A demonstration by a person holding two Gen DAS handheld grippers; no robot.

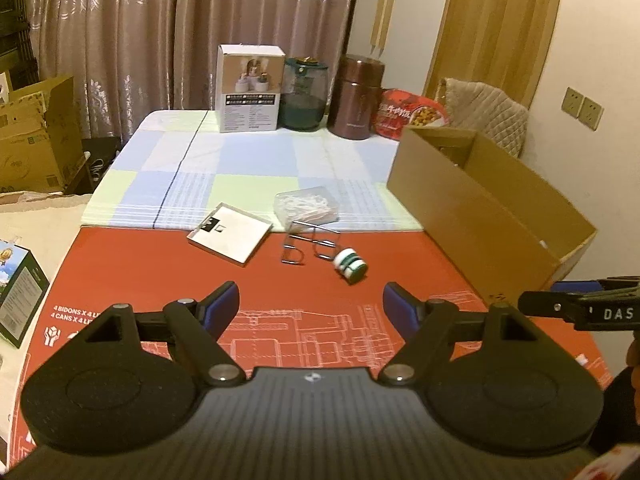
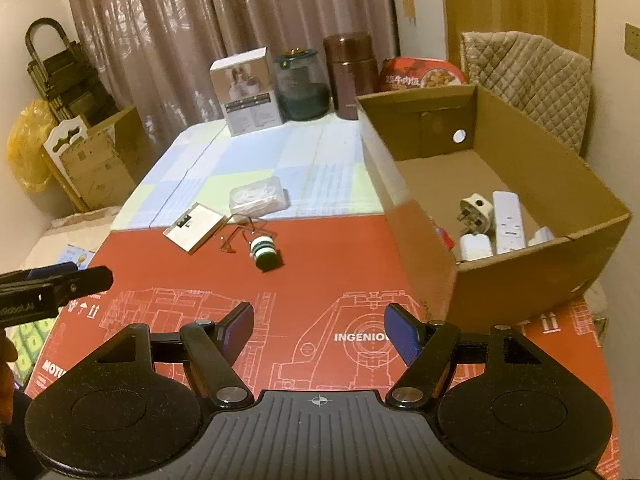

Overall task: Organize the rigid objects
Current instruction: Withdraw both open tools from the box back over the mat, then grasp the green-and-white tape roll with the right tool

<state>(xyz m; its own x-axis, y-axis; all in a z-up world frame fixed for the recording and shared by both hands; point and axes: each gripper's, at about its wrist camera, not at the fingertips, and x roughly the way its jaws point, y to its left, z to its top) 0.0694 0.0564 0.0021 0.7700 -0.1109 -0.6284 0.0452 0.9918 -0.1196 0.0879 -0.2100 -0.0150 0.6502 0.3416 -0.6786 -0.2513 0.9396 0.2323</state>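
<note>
Left wrist view: small green-and-white roll (image 1: 351, 267) lay on its side on the red sheet (image 1: 160, 264) covering the near tabletop. Just beside it, toward the far side, bent metal wire pieces (image 1: 308, 245); beyond those a clear bag of white bits (image 1: 306, 205), and left of the wires a flat white card box (image 1: 230, 237). All four clustered close, none in a grip.

Open cardboard box (image 2: 516, 280) stood at the right edge of the tabletop, well apart from the cluster. Right wrist view showed a white plug adapter (image 2: 476, 209), a white power strip (image 2: 509, 222) and other white pieces inside it.

Left gripper (image 1: 311, 312) hovered over the red sheet short of the roll, jaws wide, nothing between them. Right gripper (image 2: 319, 330) likewise, jaws wide and empty, beside the cardboard box's near corner.

Far end of the tabletop, on checked cloth (image 1: 256, 160): white carton (image 1: 249, 89), dark green jar (image 1: 304, 94), brown flask (image 1: 358, 98), red food pack (image 1: 408, 114). Curtains (image 1: 160, 40) behind.
</note>
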